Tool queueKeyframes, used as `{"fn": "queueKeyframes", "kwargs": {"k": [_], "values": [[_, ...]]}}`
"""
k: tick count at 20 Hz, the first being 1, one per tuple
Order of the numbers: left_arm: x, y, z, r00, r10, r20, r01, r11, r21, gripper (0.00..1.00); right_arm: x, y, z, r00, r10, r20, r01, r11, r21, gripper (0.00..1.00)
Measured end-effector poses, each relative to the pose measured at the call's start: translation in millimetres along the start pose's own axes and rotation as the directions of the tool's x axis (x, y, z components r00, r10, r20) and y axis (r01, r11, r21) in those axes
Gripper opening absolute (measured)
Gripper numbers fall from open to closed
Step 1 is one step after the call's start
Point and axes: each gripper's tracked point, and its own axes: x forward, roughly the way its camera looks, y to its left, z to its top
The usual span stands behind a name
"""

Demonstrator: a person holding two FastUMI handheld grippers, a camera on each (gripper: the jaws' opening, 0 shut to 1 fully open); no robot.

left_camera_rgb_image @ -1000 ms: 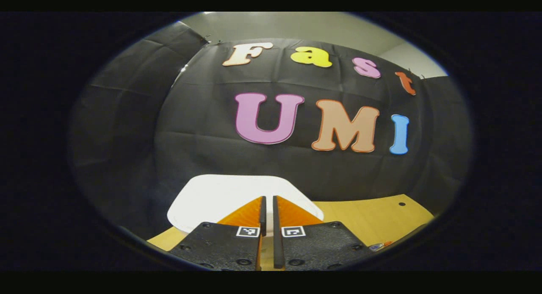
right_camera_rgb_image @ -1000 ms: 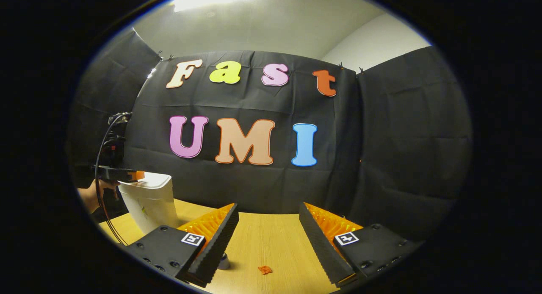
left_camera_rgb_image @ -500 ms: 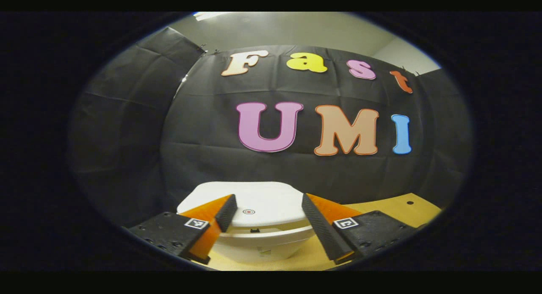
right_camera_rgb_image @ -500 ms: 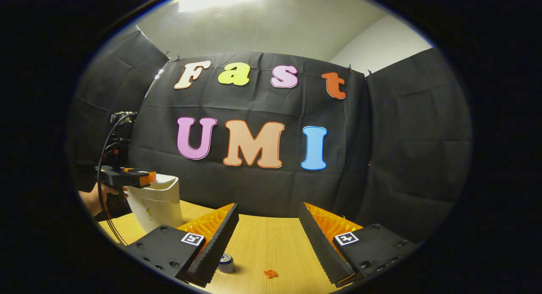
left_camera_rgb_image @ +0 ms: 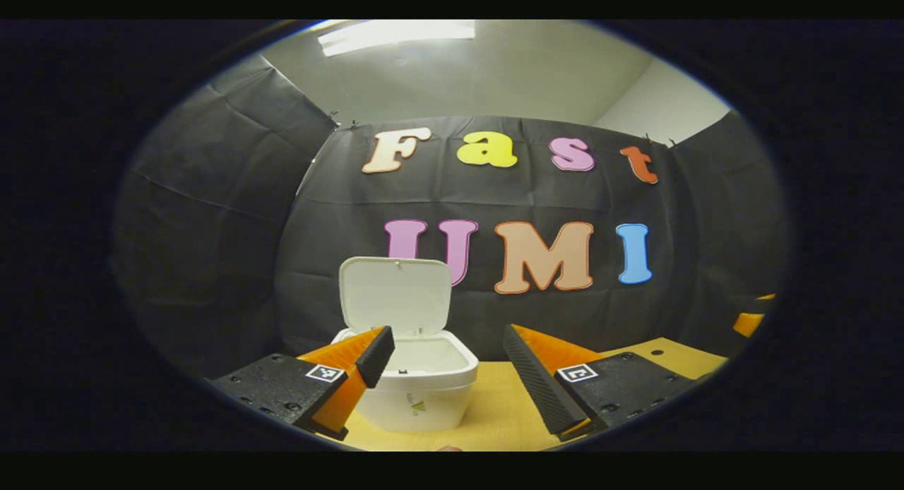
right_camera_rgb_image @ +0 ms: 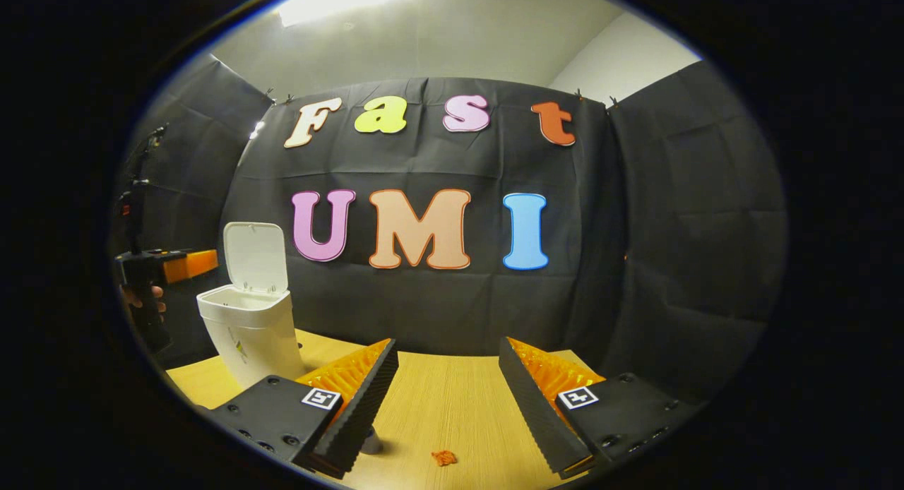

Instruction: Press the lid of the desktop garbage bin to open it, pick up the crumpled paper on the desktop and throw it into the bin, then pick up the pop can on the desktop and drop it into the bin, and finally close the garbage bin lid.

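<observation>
The white desktop bin [left_camera_rgb_image: 417, 395] stands on the wooden table with its lid [left_camera_rgb_image: 395, 296] swung upright and its inside showing. My left gripper [left_camera_rgb_image: 448, 356] is open, held a little back from the bin's front rim, with nothing between its fingers. In the right gripper view the bin [right_camera_rgb_image: 251, 338] and raised lid [right_camera_rgb_image: 256, 258] are at the left, with the left gripper [right_camera_rgb_image: 185, 264] beside them in a hand [right_camera_rgb_image: 145, 303]. My right gripper [right_camera_rgb_image: 448, 391] is open above the table. Below it lie a small orange crumpled paper [right_camera_rgb_image: 443, 457] and the pop can [right_camera_rgb_image: 370, 442], which is mostly hidden behind one finger.
The light wooden table [right_camera_rgb_image: 438, 398] stretches from the bin to the right. Black cloth walls close in the back and both sides. A cable runs up from the left gripper near the left wall.
My left gripper went from shut on top of the lid to open, and has drawn back from the bin. The lid has sprung up. The right gripper has hardly moved.
</observation>
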Motion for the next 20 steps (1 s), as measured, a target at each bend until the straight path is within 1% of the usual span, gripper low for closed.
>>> {"fn": "queueKeyframes", "kwargs": {"k": [6, 11, 13, 15, 17, 19, 20], "values": [[-51.6, -38.6, -16.4, 0.999, -0.002, -0.051, 0.001, 1.000, -0.030, 0.93, 23.5, -6.8, -48.8, 0.994, 0.065, -0.086, -0.066, 0.998, -0.006, 0.96], [-87.0, -59.0, -39.7, 0.994, 0.032, -0.106, -0.034, 0.999, -0.016, 0.93, 38.8, -9.2, -100.2, 0.979, 0.105, -0.174, -0.109, 0.994, -0.013, 0.96], [-98.3, -66.4, -43.6, 0.991, 0.040, -0.129, -0.043, 0.999, -0.020, 0.92, 45.5, -10.0, -124.2, 0.968, 0.114, -0.221, -0.120, 0.993, -0.011, 0.96], [-107.6, -72.8, -42.1, 0.990, 0.045, -0.133, -0.048, 0.999, -0.019, 0.93, 50.9, -8.9, -149.2, 0.955, 0.122, -0.270, -0.132, 0.991, -0.016, 0.96], [-115.3, -76.2, -41.0, 0.989, 0.052, -0.136, -0.054, 0.999, -0.010, 0.92, 52.8, -8.3, -179.7, 0.934, 0.130, -0.332, -0.148, 0.989, -0.030, 0.96], [-120.8, -80.6, -42.6, 0.988, 0.056, -0.145, -0.057, 0.998, -0.004, 0.93, 56.6, -5.8, -212.6, 0.903, 0.139, -0.407, -0.163, 0.986, -0.024, 0.96], [-122.9, -82.1, -42.4, 0.987, 0.059, -0.148, -0.059, 0.998, 0.000, 0.93, 58.0, -3.1, -226.6, 0.882, 0.146, -0.449, -0.172, 0.985, -0.018, 0.96]]}}
